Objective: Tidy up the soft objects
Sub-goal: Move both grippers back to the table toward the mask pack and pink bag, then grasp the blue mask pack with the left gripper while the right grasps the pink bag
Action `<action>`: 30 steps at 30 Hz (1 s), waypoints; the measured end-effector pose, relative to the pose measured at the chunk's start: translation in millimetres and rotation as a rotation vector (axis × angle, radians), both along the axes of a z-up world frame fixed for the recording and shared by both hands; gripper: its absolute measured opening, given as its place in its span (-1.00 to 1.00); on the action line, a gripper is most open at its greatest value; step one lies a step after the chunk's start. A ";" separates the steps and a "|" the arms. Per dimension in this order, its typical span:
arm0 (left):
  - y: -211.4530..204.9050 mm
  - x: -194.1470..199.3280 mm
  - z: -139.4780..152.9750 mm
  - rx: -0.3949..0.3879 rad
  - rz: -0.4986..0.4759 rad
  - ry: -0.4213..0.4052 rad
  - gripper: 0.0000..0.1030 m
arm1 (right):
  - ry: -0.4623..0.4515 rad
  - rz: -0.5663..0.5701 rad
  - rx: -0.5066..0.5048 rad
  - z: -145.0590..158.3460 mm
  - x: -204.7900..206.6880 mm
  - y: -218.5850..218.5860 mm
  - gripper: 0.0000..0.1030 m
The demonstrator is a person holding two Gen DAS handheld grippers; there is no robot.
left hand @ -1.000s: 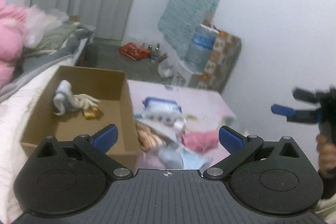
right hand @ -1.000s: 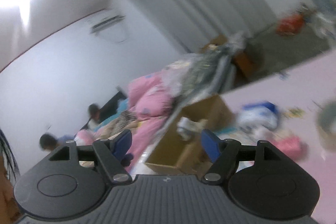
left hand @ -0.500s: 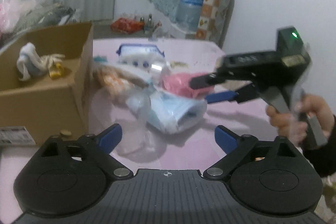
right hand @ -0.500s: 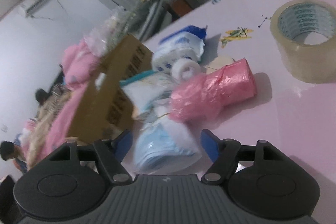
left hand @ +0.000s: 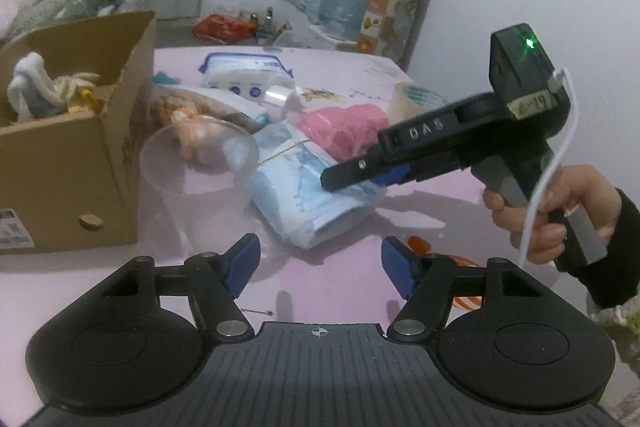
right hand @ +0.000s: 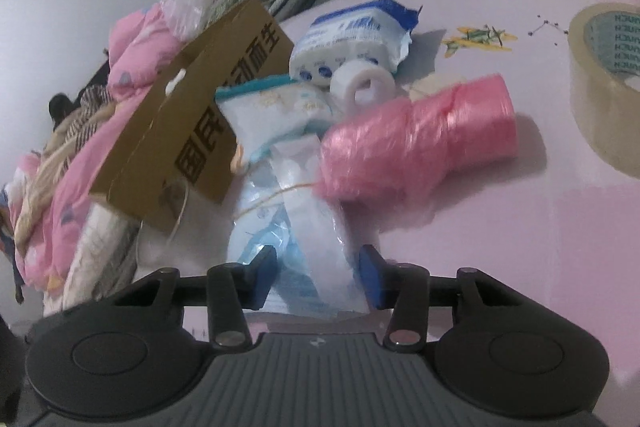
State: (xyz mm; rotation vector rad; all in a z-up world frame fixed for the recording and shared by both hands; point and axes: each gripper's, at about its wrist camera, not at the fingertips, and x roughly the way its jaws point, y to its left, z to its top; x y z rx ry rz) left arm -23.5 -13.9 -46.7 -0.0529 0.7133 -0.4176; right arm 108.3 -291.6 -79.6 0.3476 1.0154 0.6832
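Socks (left hand: 48,89) already boxed (left hand: 72,163); mask pack (left hand: 308,199), pink roll (left hand: 344,127), tissues (left hand: 244,75) left on table (left hand: 328,291). Right gripper (right hand: 318,277) straddling mask pack, half-wide, grip not yet firm. Left gripper (left hand: 320,261) wide, empty, hovering near.

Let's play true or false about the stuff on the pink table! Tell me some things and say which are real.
1. The right gripper has its fingers either side of the blue plastic pack. True.
2. The left gripper is holding the pink roll. False: it is open and holds nothing.
3. The cardboard box has soft things inside. True.
4. The tape roll sits inside the box. False: it sits on the table.
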 end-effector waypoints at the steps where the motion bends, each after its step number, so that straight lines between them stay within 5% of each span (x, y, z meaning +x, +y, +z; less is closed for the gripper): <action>1: 0.0 0.1 -0.6 -0.008 -0.007 0.006 0.31 | 0.007 0.005 -0.003 -0.5 -4.6 -1.9 0.08; 8: -1.3 0.0 -10.0 -0.086 -0.059 0.094 0.59 | 0.073 -0.010 0.030 -3.9 -36.1 -25.4 0.07; 21: -8.4 37.2 -39.0 -0.273 -0.100 0.297 0.63 | 0.217 -0.066 0.231 -28.9 -53.0 -69.9 0.02; 24: -10.3 43.2 -43.7 -0.303 -0.095 0.284 0.59 | 0.236 -0.064 0.258 -33.0 -51.9 -74.4 -0.01; 30: -10.3 44.2 -41.1 -0.353 -0.088 0.251 -0.02 | 0.244 -0.078 0.294 -37.6 -51.0 -82.0 -0.02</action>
